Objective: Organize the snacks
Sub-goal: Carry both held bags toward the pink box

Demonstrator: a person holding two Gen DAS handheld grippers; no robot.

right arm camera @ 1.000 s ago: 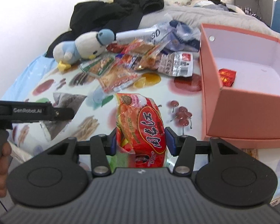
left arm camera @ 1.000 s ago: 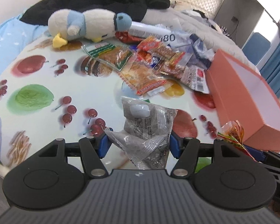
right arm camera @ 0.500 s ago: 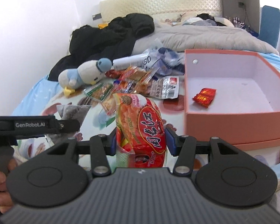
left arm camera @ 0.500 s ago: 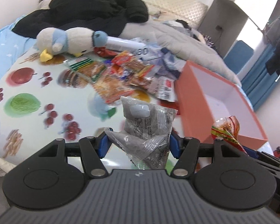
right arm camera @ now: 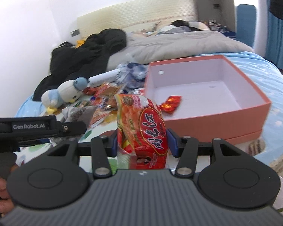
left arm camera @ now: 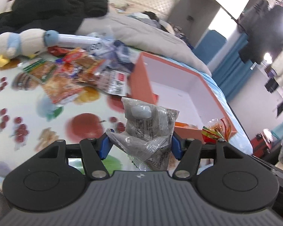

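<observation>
My left gripper is shut on a grey clear snack packet and holds it above the fruit-print cloth, just left of the open orange box. My right gripper is shut on a red snack bag, held up in front of the orange box. One small red packet lies inside the box. A pile of loose snacks lies on the cloth left of the box. The left gripper with its grey packet also shows in the right wrist view.
A plush penguin lies behind the snack pile, with a white tube beside it. Black clothes and a grey duvet lie further back on the bed. The red bag's tip shows at the box's near corner.
Both grippers have risen and pulled back from the cloth with their packets. The views have swung right, so the orange box's inside now shows more fully.
</observation>
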